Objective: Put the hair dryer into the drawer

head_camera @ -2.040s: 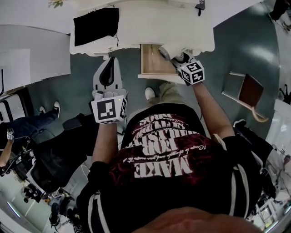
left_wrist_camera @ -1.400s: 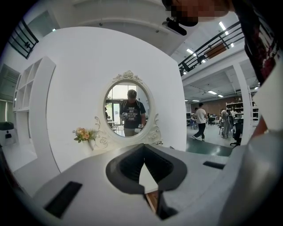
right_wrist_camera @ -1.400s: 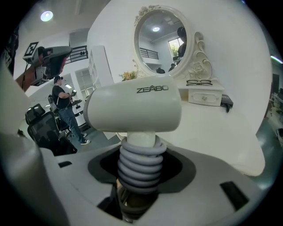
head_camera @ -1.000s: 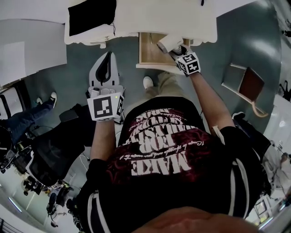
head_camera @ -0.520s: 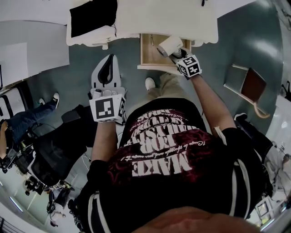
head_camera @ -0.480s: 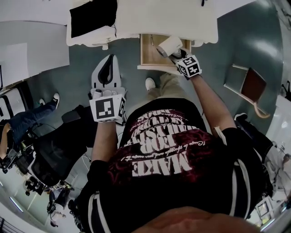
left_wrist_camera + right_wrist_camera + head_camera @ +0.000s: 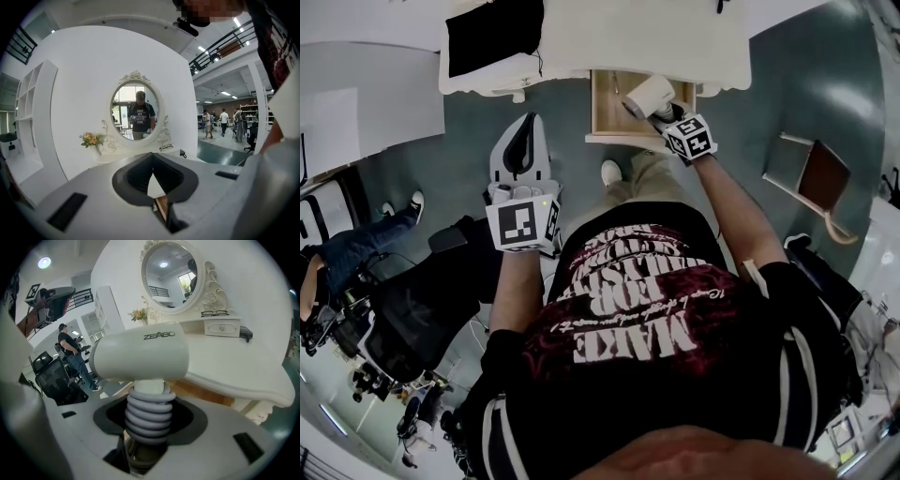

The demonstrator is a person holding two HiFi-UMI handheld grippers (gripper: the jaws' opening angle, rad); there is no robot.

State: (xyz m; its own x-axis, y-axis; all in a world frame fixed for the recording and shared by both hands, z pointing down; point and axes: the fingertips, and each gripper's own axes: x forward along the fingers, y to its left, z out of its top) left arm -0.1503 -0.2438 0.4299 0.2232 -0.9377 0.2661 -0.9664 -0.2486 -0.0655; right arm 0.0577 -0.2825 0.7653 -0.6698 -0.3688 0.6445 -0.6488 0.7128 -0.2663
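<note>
Over one open drawer [image 7: 609, 120], right gripper [image 7: 662, 109] grasps one hair dryer [image 7: 651, 92]; left gripper [image 7: 523, 122] clenched.

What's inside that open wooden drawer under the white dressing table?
The open wooden drawer shows a bare wooden bottom on its left. The white hair dryer, held in the right gripper, covers its right part, so that is unseen.

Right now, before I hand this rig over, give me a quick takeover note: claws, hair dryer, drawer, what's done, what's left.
The right claw is shut on the hair dryer, on its cord-wrapped handle.
The left claw is shut and empty.
The drawer is open; the hair dryer hangs over it, not yet inside.
Left to do: lower it in and let go.
</note>
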